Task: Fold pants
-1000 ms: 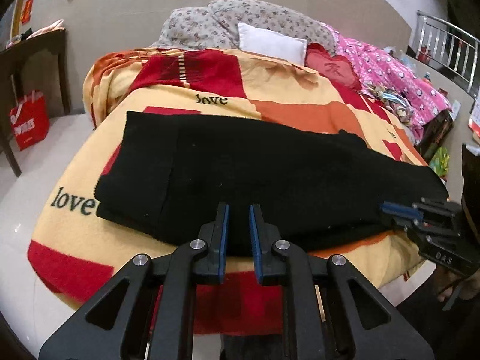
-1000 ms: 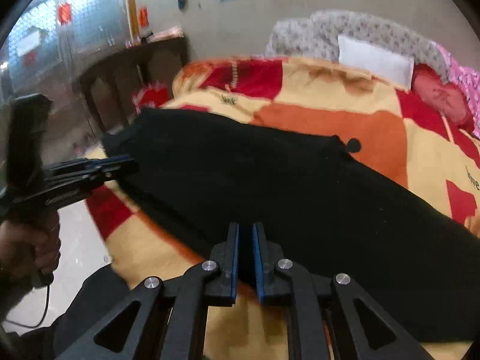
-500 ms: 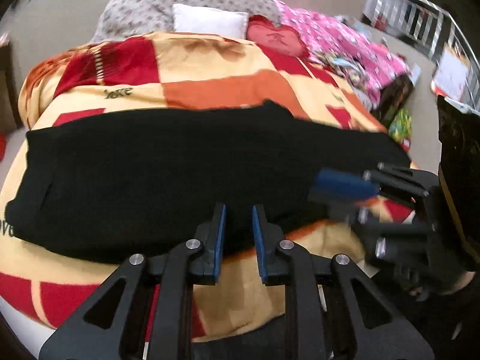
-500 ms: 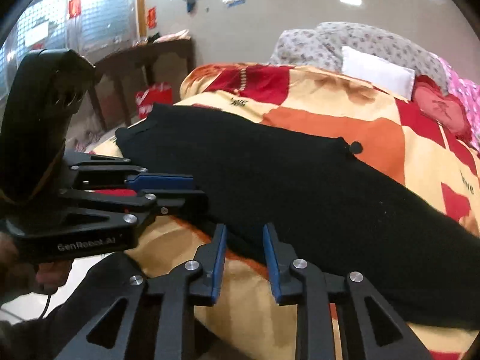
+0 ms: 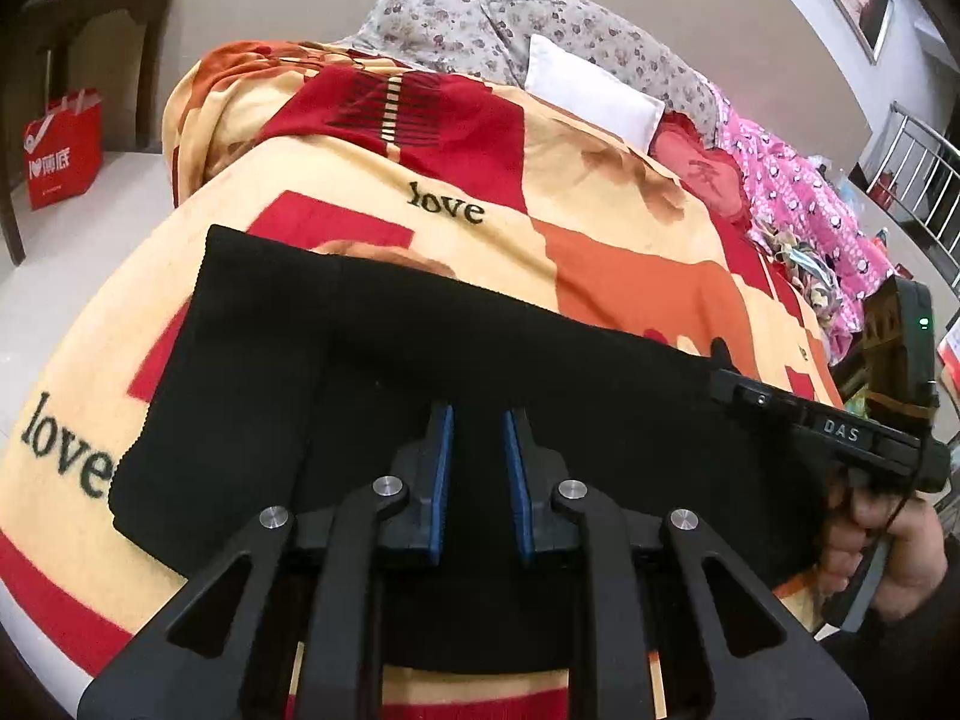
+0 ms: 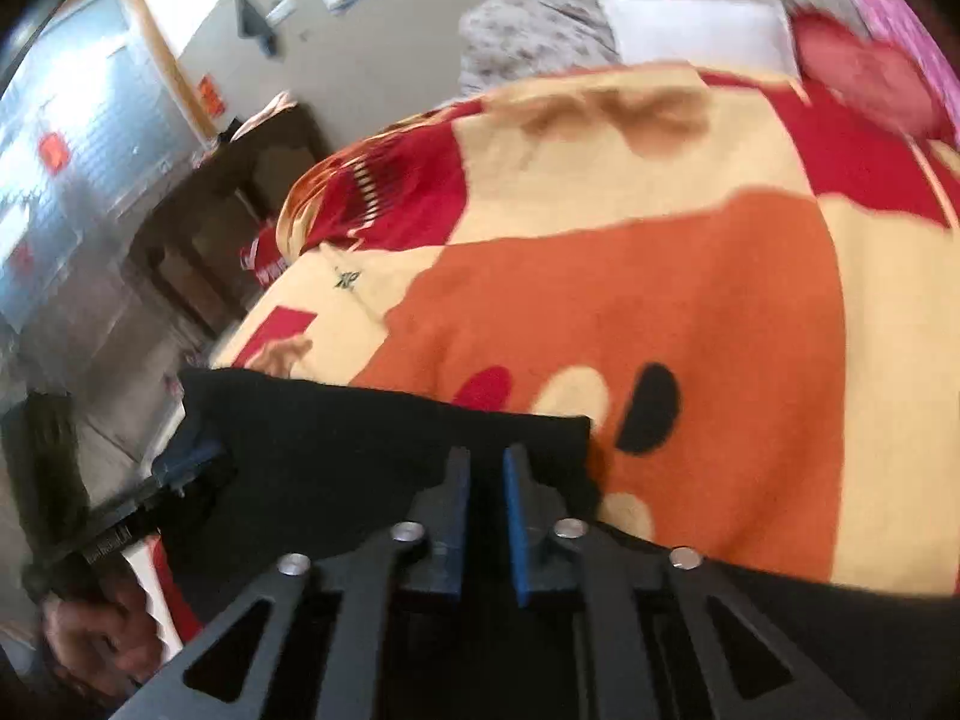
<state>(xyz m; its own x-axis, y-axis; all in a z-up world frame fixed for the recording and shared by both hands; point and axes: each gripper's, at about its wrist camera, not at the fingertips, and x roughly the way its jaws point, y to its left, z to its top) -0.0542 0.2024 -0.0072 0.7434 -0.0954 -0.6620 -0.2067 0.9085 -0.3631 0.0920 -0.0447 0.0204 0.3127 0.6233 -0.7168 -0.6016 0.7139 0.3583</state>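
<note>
- Black knit pants point(image 5: 480, 348): spread across the near part of the bed, on a fleece blanket of red, orange and cream blocks point(image 5: 600, 192); ribbed end to the left, the rest running off right under both tools.
- Left gripper point(image 5: 477, 420): over the near middle of the cloth, jaws a narrow slot apart with black fabric filling the slot. Not possible to tell whether the pads pinch a layer or merely sit above it.
- Right gripper point(image 6: 483, 459): low over a squared corner of the fabric, jaws closing to almost together, dark cloth in the slit. Grip on the edge probable, though not confirmed in a blurred view.
- Likely step: taking hold of the near edge at two places for the fold across the garment.
- For a clean fold: pinch every layer at the edge, not only the top one.
- Lift both holds to the same height and carry them together, keeping the span between them taut enough to prevent a sag in the middle.
- Lay edge on edge, matching the corners, before letting go.
- Risk: soft knit slipping from a shallow pinch, or the blanket caught up along with the pants.
</note>
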